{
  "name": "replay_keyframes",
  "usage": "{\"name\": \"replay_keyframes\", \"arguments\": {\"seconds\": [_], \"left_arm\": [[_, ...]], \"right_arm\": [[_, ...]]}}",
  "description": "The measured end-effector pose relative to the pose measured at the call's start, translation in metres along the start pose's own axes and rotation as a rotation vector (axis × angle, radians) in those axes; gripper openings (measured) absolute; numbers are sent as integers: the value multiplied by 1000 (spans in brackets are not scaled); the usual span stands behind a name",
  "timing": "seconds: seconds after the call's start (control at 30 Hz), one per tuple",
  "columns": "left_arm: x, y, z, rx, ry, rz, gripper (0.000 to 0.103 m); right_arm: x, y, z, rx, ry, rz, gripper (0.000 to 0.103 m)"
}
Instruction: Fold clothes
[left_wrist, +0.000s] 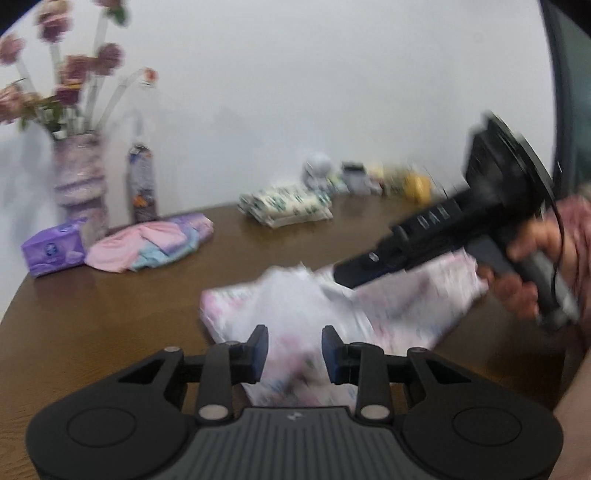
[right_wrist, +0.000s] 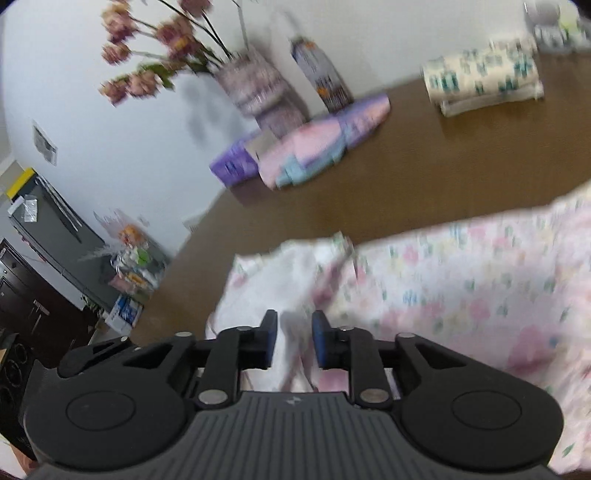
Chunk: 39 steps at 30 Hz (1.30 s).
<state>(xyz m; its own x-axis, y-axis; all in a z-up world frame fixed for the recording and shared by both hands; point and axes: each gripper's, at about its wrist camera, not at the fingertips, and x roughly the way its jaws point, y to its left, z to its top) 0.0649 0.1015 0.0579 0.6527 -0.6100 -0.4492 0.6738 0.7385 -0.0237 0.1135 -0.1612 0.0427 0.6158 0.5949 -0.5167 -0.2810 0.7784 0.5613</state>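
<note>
A brown wooden table (left_wrist: 110, 314) with a rounded edge fills the lower half of both views. A floral garment (left_wrist: 295, 295) lies crumpled at the lower centre. At the left stand a vase of flowers (left_wrist: 79, 177) and a bottle (left_wrist: 142, 184), with a purple tissue pack (left_wrist: 51, 249) and a folded pink, blue and purple pile (left_wrist: 155, 240) beside them. A folded cream patterned cloth (left_wrist: 286, 206) lies further back at centre, and blurred small items (left_wrist: 369, 177) line the wall at its right.

On the brown table (left_wrist: 92, 314) lie a white garment (left_wrist: 295, 306) with pink floral print, a pink-and-blue pile (left_wrist: 147, 247), a purple pack (left_wrist: 51, 251) and a cream-and-green cloth (left_wrist: 286, 206).
</note>
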Motion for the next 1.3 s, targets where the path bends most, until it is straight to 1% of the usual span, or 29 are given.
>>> {"name": "replay_keyframes", "arguments": {"seconds": [0.03, 0.1, 0.2, 0.27, 0.3, 0.37, 0.43, 0.5, 0.57, 0.63, 0.7, 0.73, 0.8, 0.9, 0.97, 1.03, 1.1, 1.17, 1.3], "left_arm": [[3, 4, 3, -21, -2, 16, 29], [15, 10, 9, -49, 22, 45, 27], [38, 10, 7, -59, 101, 27, 26], [45, 10, 3, -49, 141, 23, 25], [45, 11, 2, -52, 144, 20, 25], [40, 14, 5, -70, 116, 9, 26], [35, 17, 12, -79, 69, 0, 26], [39, 19, 19, -75, 47, 0, 26], [52, 21, 25, -72, 69, 14, 26], [68, 25, 23, -79, 120, 17, 25], [79, 28, 17, -84, 164, 14, 25], [78, 29, 16, -89, 164, 11, 25], [69, 31, 15, -103, 129, 2, 25], [49, 29, 15, -116, 80, -23, 26], [43, 24, 12, -110, 81, -40, 24], [44, 18, 7, -90, 107, -50, 24], [48, 12, 3, -76, 136, -43, 25], [45, 10, 1, -79, 126, -29, 23], [27, 7, -1, -86, 79, -13, 24]], "right_arm": [[1, 5, 3, -23, -18, 5, 22], [6, 14, 7, -71, -46, 10, 22], [26, 23, 4, -139, -21, -19, 22], [38, 23, -2, -155, 22, -50, 22], [43, 20, -4, -154, 46, -59, 22], [43, 17, -8, -155, 50, -60, 21], [36, 19, -6, -167, 23, -51, 22], [27, 25, -4, -203, -23, -49, 22], [28, 33, -3, -264, -35, -77, 22], [36, 37, -6, -303, -8, -106, 22], [39, 35, -9, -312, 10, -115, 22], [41, 34, -11, -314, 17, -119, 22], [43, 32, -15, -320, 31, -126, 22], [27, 39, -19, -378, -4, -119, 22], [19, 45, -24, -420, -6, -116, 22], [19, 48, -31, -448, 13, -110, 22], [25, 48, -36, -466, 36, -121, 22], [27, 49, -40, -476, 45, -124, 22], [14, 53, -40, -489, 8, -100, 23]]}}
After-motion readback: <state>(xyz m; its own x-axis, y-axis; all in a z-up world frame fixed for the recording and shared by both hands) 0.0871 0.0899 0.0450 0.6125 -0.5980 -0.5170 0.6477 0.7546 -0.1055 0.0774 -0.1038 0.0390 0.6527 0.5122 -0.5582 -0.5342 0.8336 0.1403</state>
